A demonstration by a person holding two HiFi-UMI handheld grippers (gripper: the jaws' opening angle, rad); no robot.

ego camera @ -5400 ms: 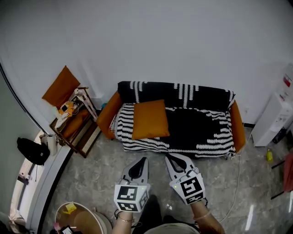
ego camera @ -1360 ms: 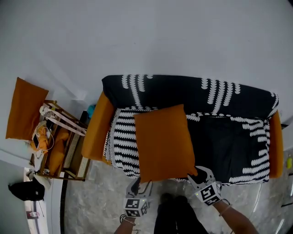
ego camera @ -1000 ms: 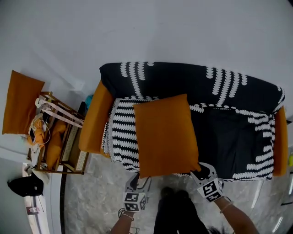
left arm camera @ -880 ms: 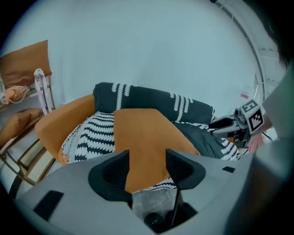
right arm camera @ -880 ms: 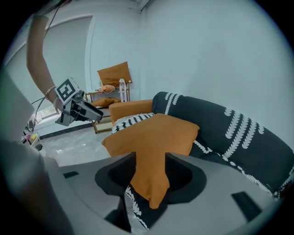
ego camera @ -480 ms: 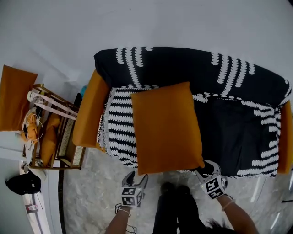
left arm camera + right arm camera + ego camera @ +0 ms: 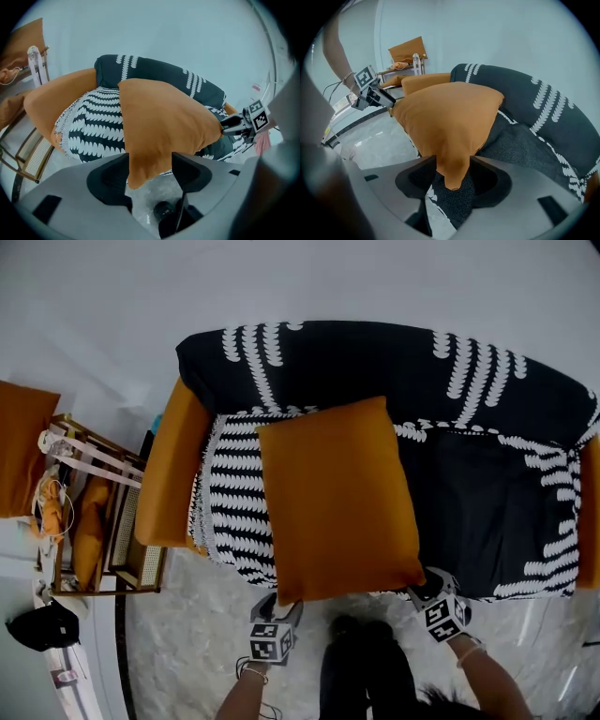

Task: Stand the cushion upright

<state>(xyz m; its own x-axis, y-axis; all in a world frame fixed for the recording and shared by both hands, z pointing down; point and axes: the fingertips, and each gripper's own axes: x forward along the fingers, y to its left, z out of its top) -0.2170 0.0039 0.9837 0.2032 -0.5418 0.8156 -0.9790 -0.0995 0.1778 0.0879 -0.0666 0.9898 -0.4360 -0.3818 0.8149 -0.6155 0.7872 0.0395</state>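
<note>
An orange square cushion lies on the sofa seat, its far edge at the black backrest and its near edge over the seat's front. My left gripper is at its near left corner and my right gripper at its near right corner. In the left gripper view the cushion pokes a corner between the spread jaws of the left gripper. In the right gripper view the cushion hangs its other corner between the jaws of the right gripper. Both pairs of jaws have just been opening.
The sofa has a black and white patterned cover and orange armrests. A wooden rack with orange cushions stands to its left against the wall. A black bag lies on the marble floor.
Both grippers have come down to the cushion's near corners and their jaws have spread wider. The head view has closed in on the sofa. The cushion has kept its place.
</note>
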